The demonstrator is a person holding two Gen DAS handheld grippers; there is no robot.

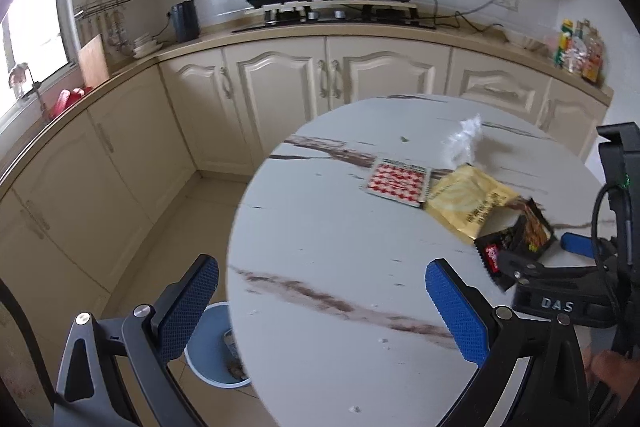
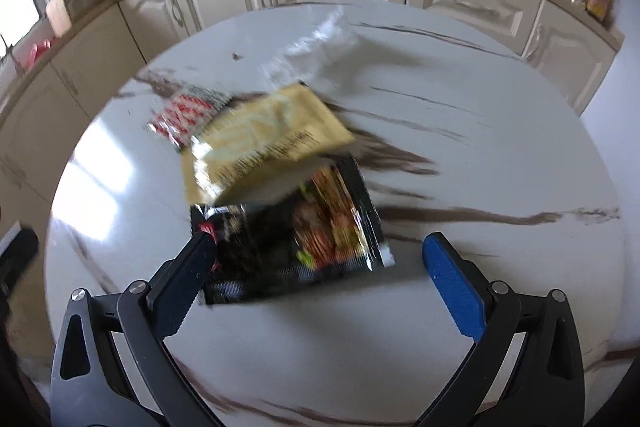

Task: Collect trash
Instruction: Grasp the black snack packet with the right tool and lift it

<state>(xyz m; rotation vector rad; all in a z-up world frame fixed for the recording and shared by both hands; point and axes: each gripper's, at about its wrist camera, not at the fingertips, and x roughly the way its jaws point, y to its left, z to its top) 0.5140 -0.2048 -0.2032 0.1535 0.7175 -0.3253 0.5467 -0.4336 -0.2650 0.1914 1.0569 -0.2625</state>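
Right gripper (image 2: 316,259) spread wide over the round white marble-look table (image 2: 480,155), nothing clamped. Left finger (image 2: 192,267) touching or overlapping the near-left corner of the crinkled black foil snack wrapper (image 2: 288,239); right blue pad (image 2: 452,287) standing well clear of the wrapper's right edge. Blurred view, so hard to say whether that left finger sits on top of the foil or beside it.

Just beyond the black wrapper, overlapping its far edge: shiny yellow foil packet (image 2: 260,143). Farther left, tucked under the yellow one's corner: flat red-and-white checked sachet (image 2: 180,119). Farthest off, crumpled clear plastic film (image 2: 320,43).

Left gripper (image 1: 320,307) also gaping, empty, hanging over the table's near-left edge. Down below it on the tiled floor, half hidden by the tabletop: pale blue round waste bin (image 1: 208,343), some scraps already inside.

Step in hand, by the look of it: picking up the black wrapper. Best done by shifting right so the foil sits squarely between both pads, tipping low enough to catch a raised fold rather than flat sheet, then closing firmly. Worth keeping clear of the yellow packet's overlapping edge, or dragging both along. After that, a carry left and down to the bin.
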